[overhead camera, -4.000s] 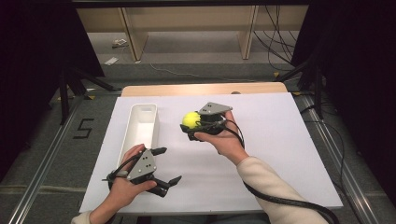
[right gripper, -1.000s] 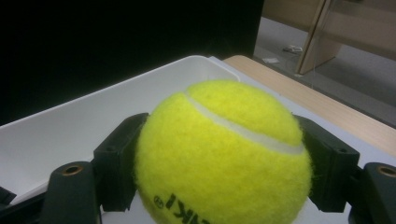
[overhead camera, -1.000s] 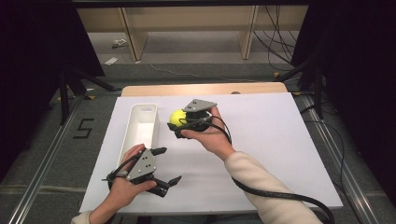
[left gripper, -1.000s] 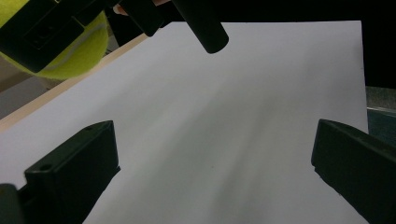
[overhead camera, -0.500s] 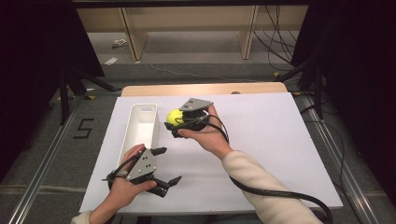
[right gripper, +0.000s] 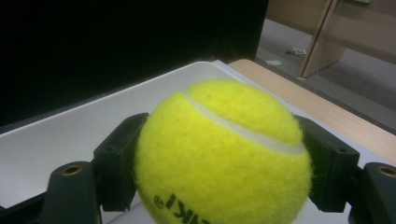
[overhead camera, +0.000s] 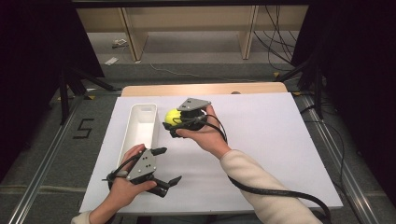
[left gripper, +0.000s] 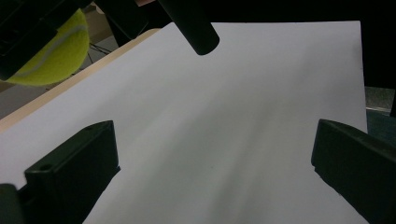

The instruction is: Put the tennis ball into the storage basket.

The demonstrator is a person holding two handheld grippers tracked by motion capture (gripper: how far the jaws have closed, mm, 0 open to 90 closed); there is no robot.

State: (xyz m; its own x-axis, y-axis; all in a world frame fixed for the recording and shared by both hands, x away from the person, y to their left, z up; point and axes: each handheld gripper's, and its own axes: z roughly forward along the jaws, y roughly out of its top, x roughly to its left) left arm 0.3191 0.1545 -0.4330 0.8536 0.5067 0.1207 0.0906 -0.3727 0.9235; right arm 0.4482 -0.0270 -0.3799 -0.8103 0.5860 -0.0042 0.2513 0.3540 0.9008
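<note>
— So, from the high view, where is the tennis ball [overhead camera: 172,116]?

— Clamped between the jaws of the right gripper [overhead camera: 176,122], held up off the white board [overhead camera: 261,140] that covers the table. It hangs just beside the right-hand long wall of the white tray [overhead camera: 140,128], near the tray's far end, not inside it. The grey three-cornered plate sits on top of that gripper, and its cable trails back along the cream sleeve [overhead camera: 261,186].

— And the left gripper [overhead camera: 168,165]?

— Low on the board near the front edge, just off the tray's near end, held in the person's left hand [overhead camera: 123,184]. Its jaws stand wide apart with nothing between them.

— What about the left gripper view?

— The two black jaws rise at the bottom corners, far apart, with bare white board between them. The ball [left gripper: 53,51] shows at the upper left, partly cut off by dark parts of the other gripper, and a black rounded cable end hangs down from the top.

— The right gripper view?

— The ball [right gripper: 224,154] sits squarely between both jaws, each pad pressed against its sides. A white seam curves across its top and black lettering shows underneath. Behind it lies the tray [right gripper: 84,126], with the wooden table edge [right gripper: 303,107] to the right.
</note>
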